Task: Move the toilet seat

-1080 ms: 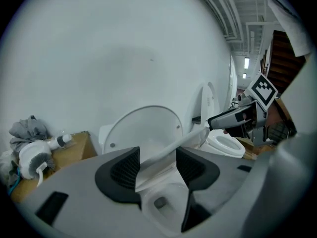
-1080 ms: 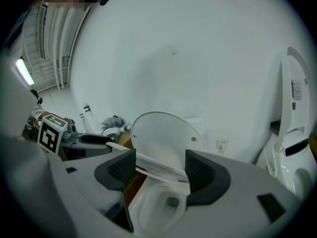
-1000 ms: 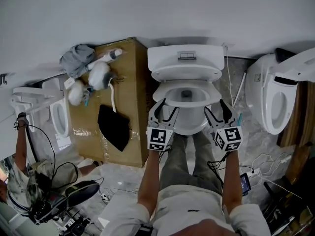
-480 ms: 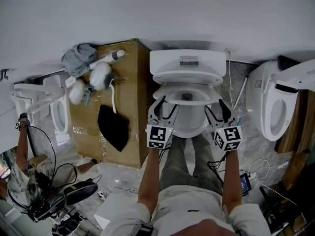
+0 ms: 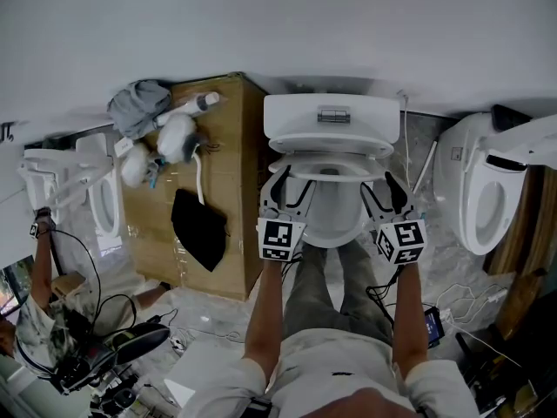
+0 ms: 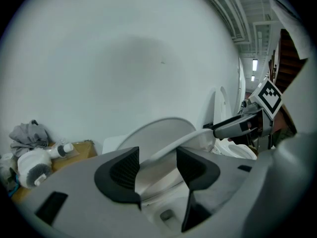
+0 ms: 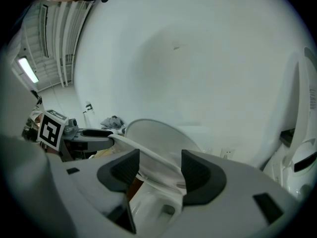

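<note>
The toilet seat [image 6: 198, 138] is tilted up off the bowl [image 5: 335, 216]. The left claw [image 6: 157, 165] is clamped on the seat's left rim. The right claw [image 7: 160, 170] has just been closing around the right rim, which sits between its pads with slight slack.

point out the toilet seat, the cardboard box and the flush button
toilet seat [image 6: 198, 137], left gripper view, on its raised rim
cardboard box [image 5: 231, 146], head view, on its bare top
flush button [image 5: 332, 115], head view, on its middle
</note>
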